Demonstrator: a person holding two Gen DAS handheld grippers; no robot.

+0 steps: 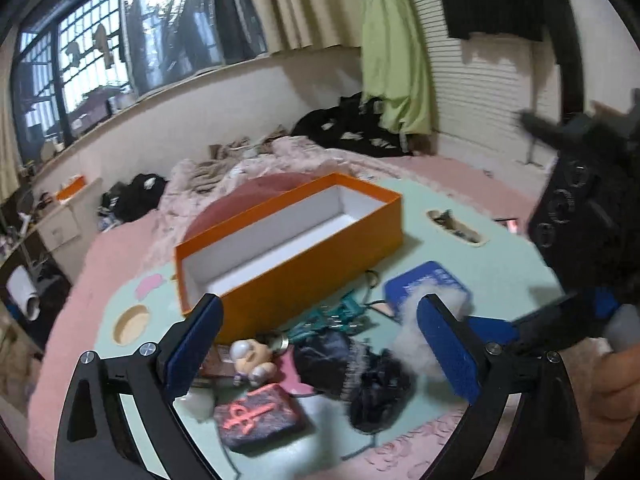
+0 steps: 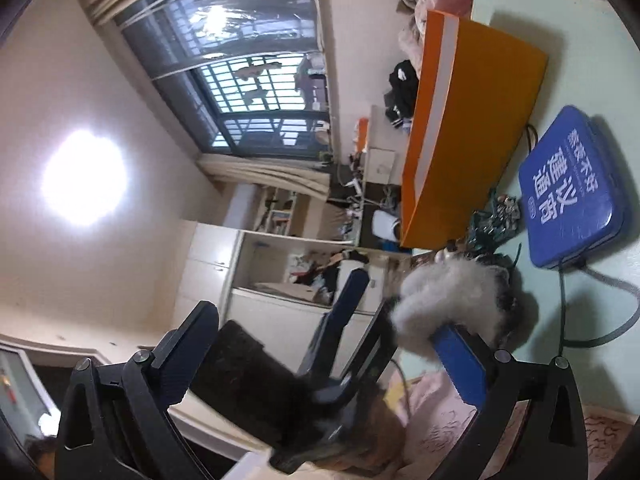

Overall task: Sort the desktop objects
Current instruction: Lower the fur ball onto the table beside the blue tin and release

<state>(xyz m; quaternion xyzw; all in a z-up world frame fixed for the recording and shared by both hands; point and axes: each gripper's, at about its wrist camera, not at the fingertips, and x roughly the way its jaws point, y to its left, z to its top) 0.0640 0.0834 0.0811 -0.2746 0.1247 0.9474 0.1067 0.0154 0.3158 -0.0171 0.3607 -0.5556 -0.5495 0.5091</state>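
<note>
Both grippers, left (image 1: 320, 344) and right (image 2: 324, 344), gape empty; blurred grey fluff (image 1: 416, 344) perhaps touches one finger

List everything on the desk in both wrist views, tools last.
orange box: 1, orange outside, white inside, open and empty, middle of the table
blue tin: 1, blue with white lettering, right of the box
white fluffy pompom: 1, white-grey, in front of the tin, at the right tool's fingers
dark knit item: 1, dark blue-black, front centre
small figurine: 1, white and dark, left of the knit item
dark pouch with pink symbol: 1, front left
green tangle of small parts: 1 cluster, before the box
table: 1, pale green with cut-outs
left tool: 1, black with blue pads, open
right tool: 1, black with blue pads, open
</note>
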